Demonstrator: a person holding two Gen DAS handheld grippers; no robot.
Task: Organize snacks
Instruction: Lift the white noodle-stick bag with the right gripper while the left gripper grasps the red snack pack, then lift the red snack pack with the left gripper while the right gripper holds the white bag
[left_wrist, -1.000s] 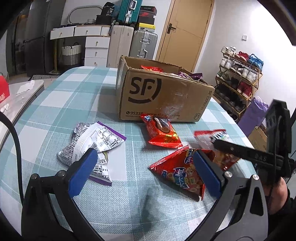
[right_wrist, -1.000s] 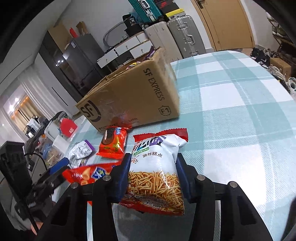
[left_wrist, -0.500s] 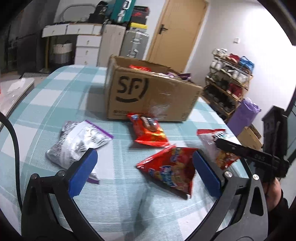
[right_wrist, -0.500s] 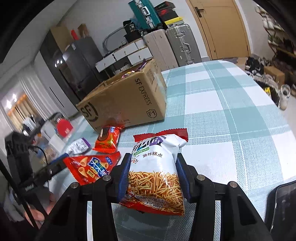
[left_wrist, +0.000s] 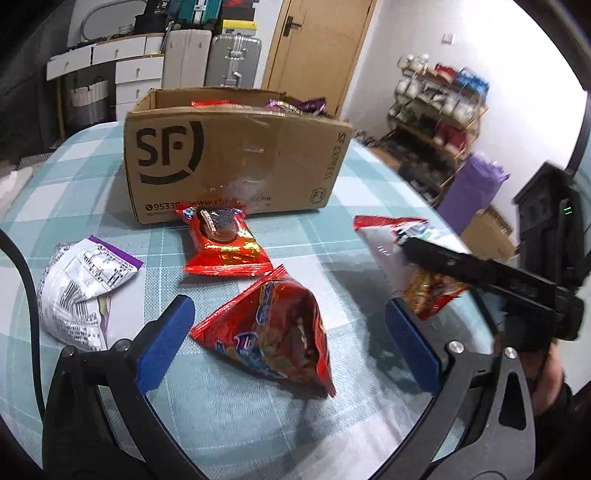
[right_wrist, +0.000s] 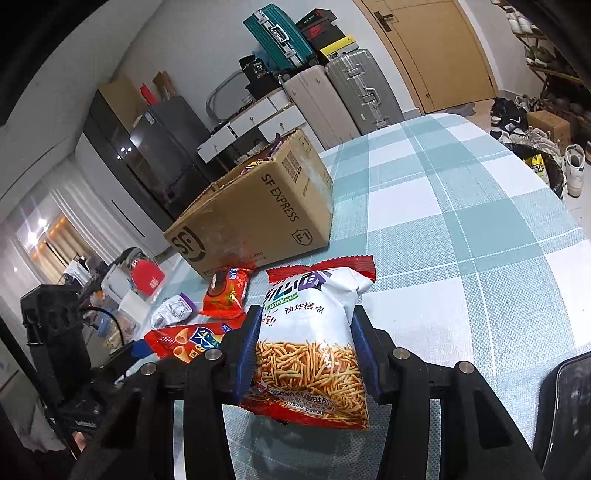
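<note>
Two grippers in my view: my right gripper (right_wrist: 306, 354) pinches a white bag of fried sticks (right_wrist: 314, 339) above the checked table (right_wrist: 461, 229), near the cardboard box (right_wrist: 255, 221). My left gripper (left_wrist: 288, 343) gapes wide around a red chip bag (left_wrist: 273, 332), pads not touching.

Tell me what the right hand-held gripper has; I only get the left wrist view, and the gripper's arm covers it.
Observer: The right hand-held gripper is shut on a white bag with a red top edge, its pads pressing both sides.
Operator: Describe the print.
Observer: Thin golden fried sticks fill the bag's lower half.
Operator: Read the box's side.
Observer: The box says SF EXPRESS there.
</note>
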